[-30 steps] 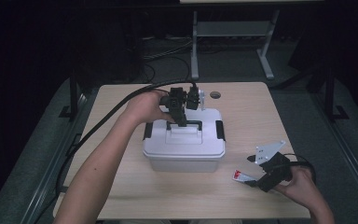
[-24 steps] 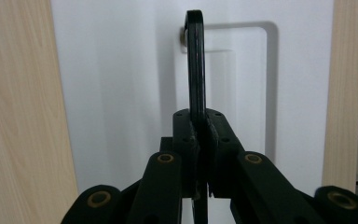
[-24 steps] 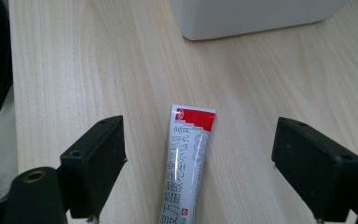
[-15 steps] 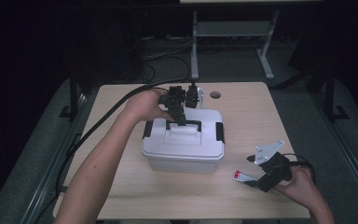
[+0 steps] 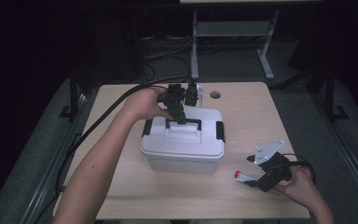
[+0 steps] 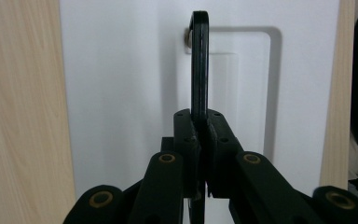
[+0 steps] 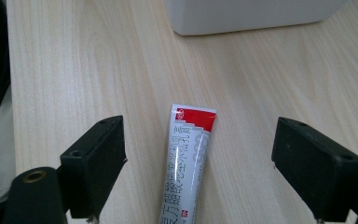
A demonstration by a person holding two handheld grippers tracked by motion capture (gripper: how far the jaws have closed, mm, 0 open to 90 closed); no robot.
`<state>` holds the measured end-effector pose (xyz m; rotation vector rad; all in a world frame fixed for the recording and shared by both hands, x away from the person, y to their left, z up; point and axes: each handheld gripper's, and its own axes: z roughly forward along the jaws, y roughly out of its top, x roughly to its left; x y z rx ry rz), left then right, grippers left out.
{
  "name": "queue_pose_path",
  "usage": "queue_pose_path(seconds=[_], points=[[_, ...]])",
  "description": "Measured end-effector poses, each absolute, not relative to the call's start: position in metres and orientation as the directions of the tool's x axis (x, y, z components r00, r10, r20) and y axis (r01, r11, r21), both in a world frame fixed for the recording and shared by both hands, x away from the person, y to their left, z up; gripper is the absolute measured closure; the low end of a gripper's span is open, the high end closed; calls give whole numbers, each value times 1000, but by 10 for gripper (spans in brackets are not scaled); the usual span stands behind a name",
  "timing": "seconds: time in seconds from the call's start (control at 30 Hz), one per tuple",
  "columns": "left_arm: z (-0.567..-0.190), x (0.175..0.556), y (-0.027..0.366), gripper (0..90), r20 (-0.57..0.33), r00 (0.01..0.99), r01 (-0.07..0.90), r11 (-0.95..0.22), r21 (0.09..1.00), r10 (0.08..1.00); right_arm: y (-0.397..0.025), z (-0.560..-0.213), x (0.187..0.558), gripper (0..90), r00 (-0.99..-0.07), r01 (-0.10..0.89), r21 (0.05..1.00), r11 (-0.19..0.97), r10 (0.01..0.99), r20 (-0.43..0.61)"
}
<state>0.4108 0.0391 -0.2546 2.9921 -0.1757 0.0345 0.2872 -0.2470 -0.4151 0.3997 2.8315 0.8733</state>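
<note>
Your left gripper [image 5: 182, 116] sits over the white plastic storage box [image 5: 182, 148] at the middle of the wooden table [image 5: 242, 107], and its jaws are pressed together on the box's black carry handle [image 5: 183, 122]. In the left gripper view the handle [image 6: 199, 60] stands upright on edge, running from your jaws toward 12 o'clock, with the recessed panel of the white lid [image 6: 121, 93] on either side of it. The lid is on the box, and a black latch [image 5: 220, 131] shows at its 3 o'clock end, another at its 9 o'clock end.

Your right gripper [image 5: 251, 179] rests low at the 4 o'clock corner of the table, well apart from the box, with its jaws spread wide. Between them, touching neither, lies a white tube with a red band [image 7: 189, 163] flat on the wood; in the high view the tube [image 5: 240, 175] shows its red end pointing toward 10 o'clock, at the box. In the right gripper view the crimped red end points to 12 o'clock, and the box's bottom edge [image 7: 251, 18] lies beyond it. The tube carries a line of grey Chinese characters down its length; they are too small and slanted to read with certainty, and a small red mark sits near its lower end.
</note>
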Motion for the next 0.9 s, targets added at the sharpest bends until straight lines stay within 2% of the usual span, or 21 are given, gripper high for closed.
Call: queue_pose_path(seconds=[0.9], points=[[-214, 394, 50, 849, 89, 989, -132, -979, 152, -120, -247, -415, 288, 169, -952, 206, 569, 796, 297, -70]])
